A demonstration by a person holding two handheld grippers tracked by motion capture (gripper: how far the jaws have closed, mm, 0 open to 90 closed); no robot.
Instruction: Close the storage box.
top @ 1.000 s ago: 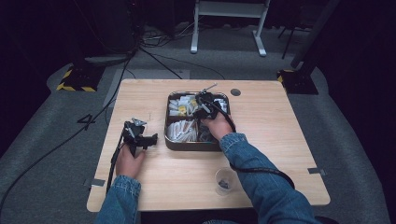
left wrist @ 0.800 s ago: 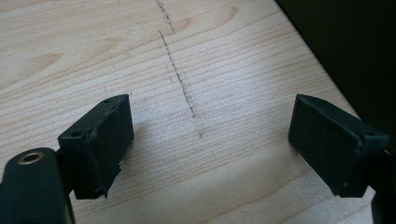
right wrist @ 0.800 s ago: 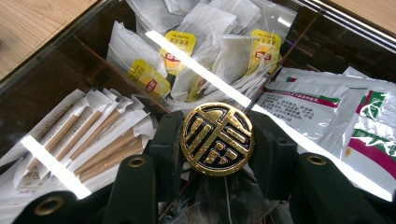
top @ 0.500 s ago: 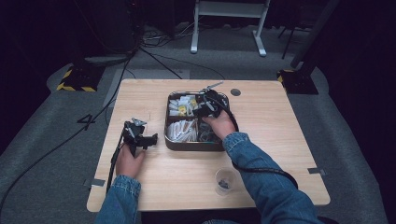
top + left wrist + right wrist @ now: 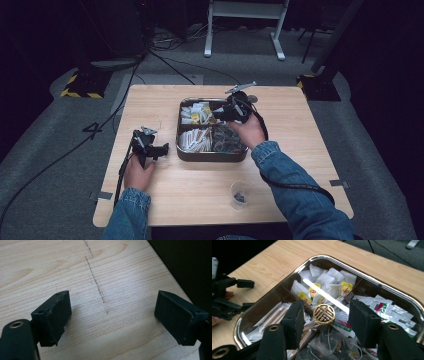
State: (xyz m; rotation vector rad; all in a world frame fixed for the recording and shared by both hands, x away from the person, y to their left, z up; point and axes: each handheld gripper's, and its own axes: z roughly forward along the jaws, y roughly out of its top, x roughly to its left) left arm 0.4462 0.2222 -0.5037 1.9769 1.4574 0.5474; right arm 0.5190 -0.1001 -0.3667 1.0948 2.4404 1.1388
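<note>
A dark metal tray (image 5: 212, 158) with a shiny rim (image 5: 274, 288) stands mid-table, with sachets, paper sticks and tea bags in its compartments. A clear lid with a round gold knob (image 5: 323, 314) appears to cover it. My right gripper (image 5: 218, 116) hovers over the tray's far half. Its jaws have just been opening, and in the right gripper view the gripper (image 5: 327, 315) brackets the knob with gaps on both sides. My left gripper (image 5: 161, 148) rests on the table left of the tray. It is open (image 5: 112, 317) over bare wood, holding nothing.
A small clear plastic cup (image 5: 240, 194) with something dark inside stands near the front edge, beside my right forearm. The table's edge (image 5: 172, 282) runs close to the left gripper's jaws. Cables trail from both grippers.
My right gripper has risen a little over the tray and its jaws have spread apart. The left gripper has stayed put.
</note>
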